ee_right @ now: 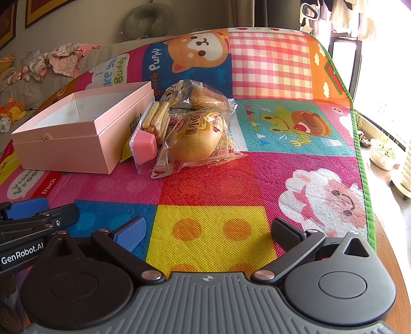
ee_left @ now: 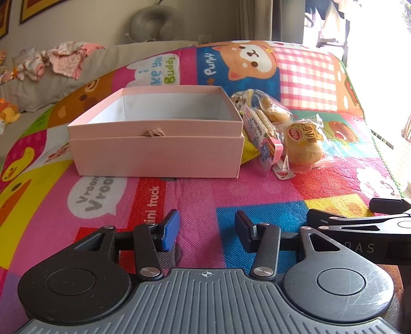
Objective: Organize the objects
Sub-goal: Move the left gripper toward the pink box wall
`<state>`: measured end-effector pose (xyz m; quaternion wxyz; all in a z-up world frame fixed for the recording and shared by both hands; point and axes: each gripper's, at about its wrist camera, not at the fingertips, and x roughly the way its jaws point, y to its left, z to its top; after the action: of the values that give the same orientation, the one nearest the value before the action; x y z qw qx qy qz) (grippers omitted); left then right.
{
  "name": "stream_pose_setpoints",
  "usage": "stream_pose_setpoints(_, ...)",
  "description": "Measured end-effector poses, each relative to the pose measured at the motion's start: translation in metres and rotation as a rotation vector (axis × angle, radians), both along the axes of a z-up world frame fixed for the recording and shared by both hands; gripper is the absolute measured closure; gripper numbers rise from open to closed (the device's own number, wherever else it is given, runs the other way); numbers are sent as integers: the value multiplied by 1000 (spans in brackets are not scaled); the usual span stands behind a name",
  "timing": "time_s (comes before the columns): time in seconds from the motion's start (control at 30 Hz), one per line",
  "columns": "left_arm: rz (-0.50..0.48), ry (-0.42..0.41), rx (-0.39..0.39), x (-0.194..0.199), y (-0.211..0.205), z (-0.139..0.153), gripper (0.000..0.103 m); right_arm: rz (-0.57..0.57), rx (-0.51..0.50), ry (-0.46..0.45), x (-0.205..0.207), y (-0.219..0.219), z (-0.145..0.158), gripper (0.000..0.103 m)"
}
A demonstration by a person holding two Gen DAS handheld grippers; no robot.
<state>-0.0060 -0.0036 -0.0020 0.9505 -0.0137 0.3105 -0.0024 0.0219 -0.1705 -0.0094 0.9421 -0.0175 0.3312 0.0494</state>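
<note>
An open pink box (ee_left: 156, 151) sits on the colourful play mat (ee_left: 205, 190), its inside bare white; it also shows in the right wrist view (ee_right: 64, 146). A pile of wrapped snacks lies right of it: a bread bun in clear wrap (ee_left: 304, 146) (ee_right: 197, 140), a biscuit-stick pack with a pink dip cup (ee_left: 262, 136) (ee_right: 154, 123), and more wrapped pastries behind (ee_left: 267, 108) (ee_right: 203, 97). My left gripper (ee_left: 206, 228) is open and empty, low over the mat in front of the box. My right gripper (ee_right: 208, 231) is wide open and empty, nearer than the snacks.
The mat's green right edge (ee_right: 359, 144) drops to the floor, where plant pots (ee_right: 382, 151) stand. A grey sofa with baby clothes (ee_left: 59, 59) and plush toys (ee_right: 12, 110) lies to the left. A neck pillow (ee_left: 154, 23) rests against the wall.
</note>
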Motion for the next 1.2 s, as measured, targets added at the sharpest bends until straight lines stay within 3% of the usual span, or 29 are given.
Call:
stream_pose_setpoints(0.13, 3, -1, 26, 0, -4, 0, 50, 0, 0, 0, 1, 1, 0, 0)
stream_pose_setpoints(0.6, 2, 0, -2, 0, 1, 0, 50, 1, 8, 11, 2, 0, 0, 0)
stream_pose_setpoints(0.8, 2, 0, -12, -1, 3, -1, 51, 62, -2, 0, -6, 4, 0, 0)
stream_pose_setpoints(1.03, -4, 0, -15, -1, 4, 0, 51, 121, 6, 99, 3, 0, 7, 0)
stream_pose_setpoints(1.2, -48, 2, -6, -5, 6, 1, 51, 127, -8, 114, 2, 2, 6, 0)
